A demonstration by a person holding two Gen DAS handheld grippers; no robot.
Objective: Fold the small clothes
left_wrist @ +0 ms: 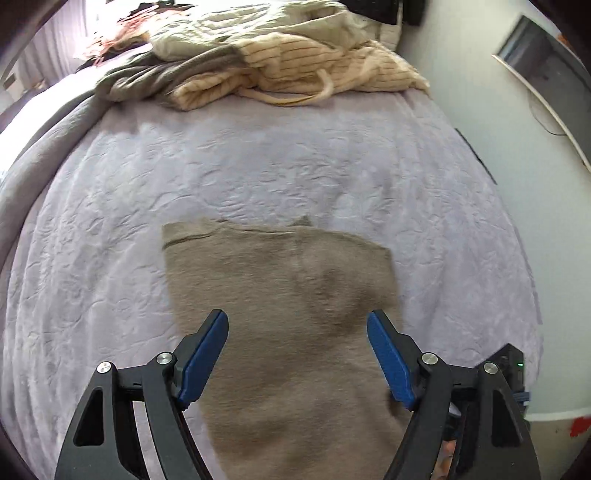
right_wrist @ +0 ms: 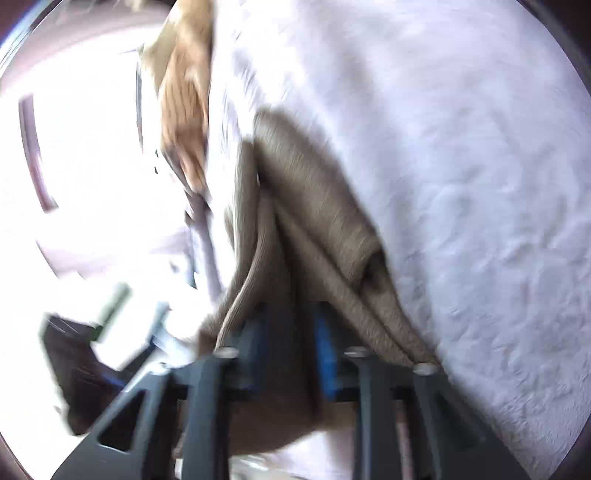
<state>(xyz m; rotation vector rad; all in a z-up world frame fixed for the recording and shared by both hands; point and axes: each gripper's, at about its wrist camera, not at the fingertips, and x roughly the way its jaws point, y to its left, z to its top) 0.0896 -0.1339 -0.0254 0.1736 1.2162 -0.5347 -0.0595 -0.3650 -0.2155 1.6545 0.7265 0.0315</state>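
Observation:
A taupe knit garment (left_wrist: 280, 295) lies flat on the lilac bedspread (left_wrist: 258, 166), folded into a rough rectangle. My left gripper (left_wrist: 296, 315) hovers over its near half, pointing steeply down. Its blue pads (left_wrist: 207, 354) stand wide apart and touch nothing. In the blurred right wrist view the same taupe garment (right_wrist: 314, 192) shows as bunched folds at the edge of the bedspread (right_wrist: 461, 166). My right gripper (right_wrist: 291, 314) has its blue pads (right_wrist: 327, 354) parted, and a fold of the cloth runs between them without being pinched.
A pile of clothes sits at the far end of the bed: a cream ribbed garment (left_wrist: 314, 62), a grey one (left_wrist: 155, 74) and a pale one on top (left_wrist: 258, 22). A wall (left_wrist: 461, 92) with a framed panel (left_wrist: 546, 74) borders the bed's right side. A black device with a green light (left_wrist: 513, 365) sits at that edge.

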